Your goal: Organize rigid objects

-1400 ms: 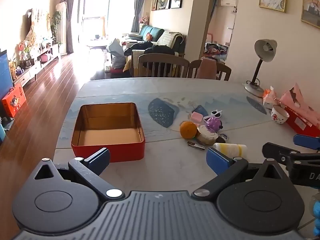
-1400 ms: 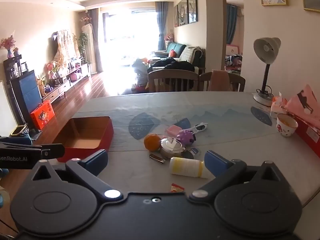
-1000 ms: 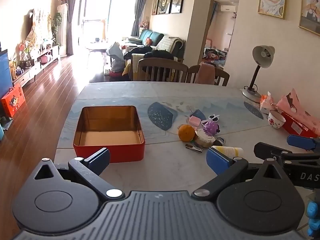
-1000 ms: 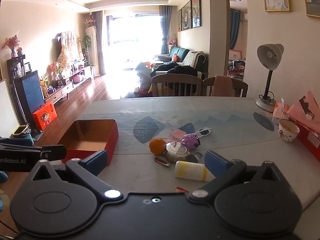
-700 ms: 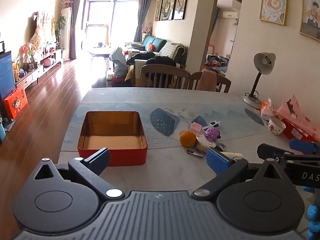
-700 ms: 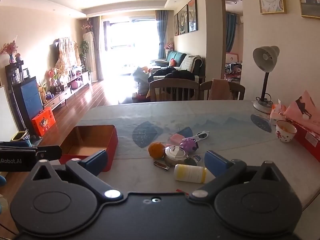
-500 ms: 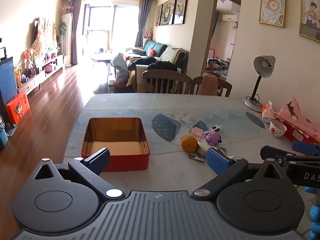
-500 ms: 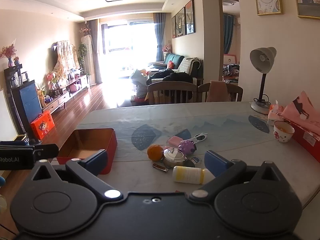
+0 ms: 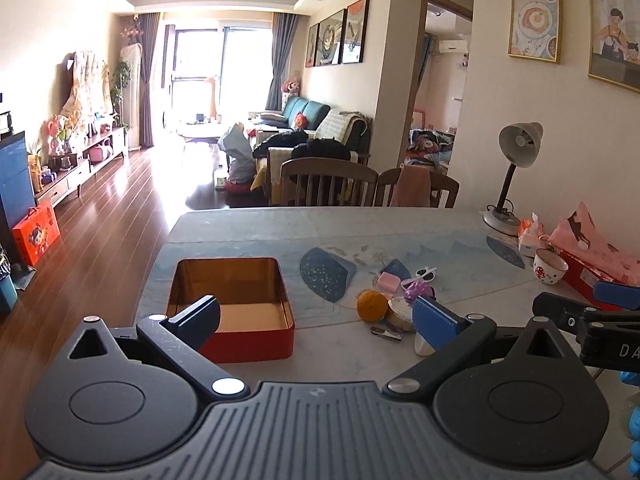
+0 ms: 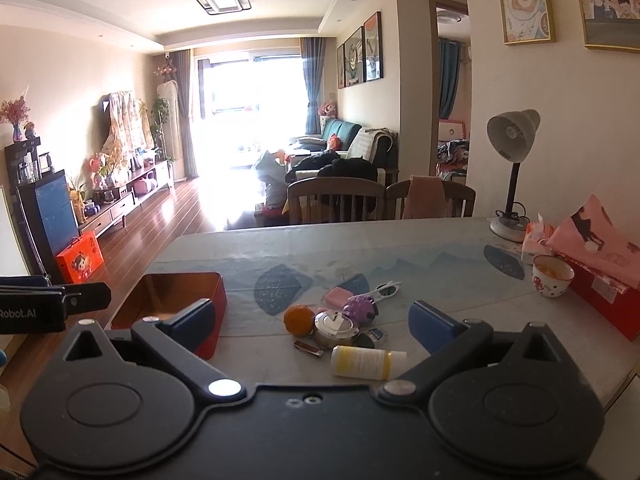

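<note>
Right wrist view: right gripper [image 10: 312, 318] spread, empty, facing bottle [image 10: 367, 362]; left gripper [image 9: 316, 316] spread, empty, near tin [image 9: 230, 308], likely the destination.

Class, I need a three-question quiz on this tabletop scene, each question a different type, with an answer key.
1. True or false: the red tin already holds items.
2. Which lies nearest the right gripper? A) white bottle B) orange C) sunglasses
3. Fill in: the left gripper is ____ and holds nothing.

Key: 1 false; 2 A; 3 open.
</note>
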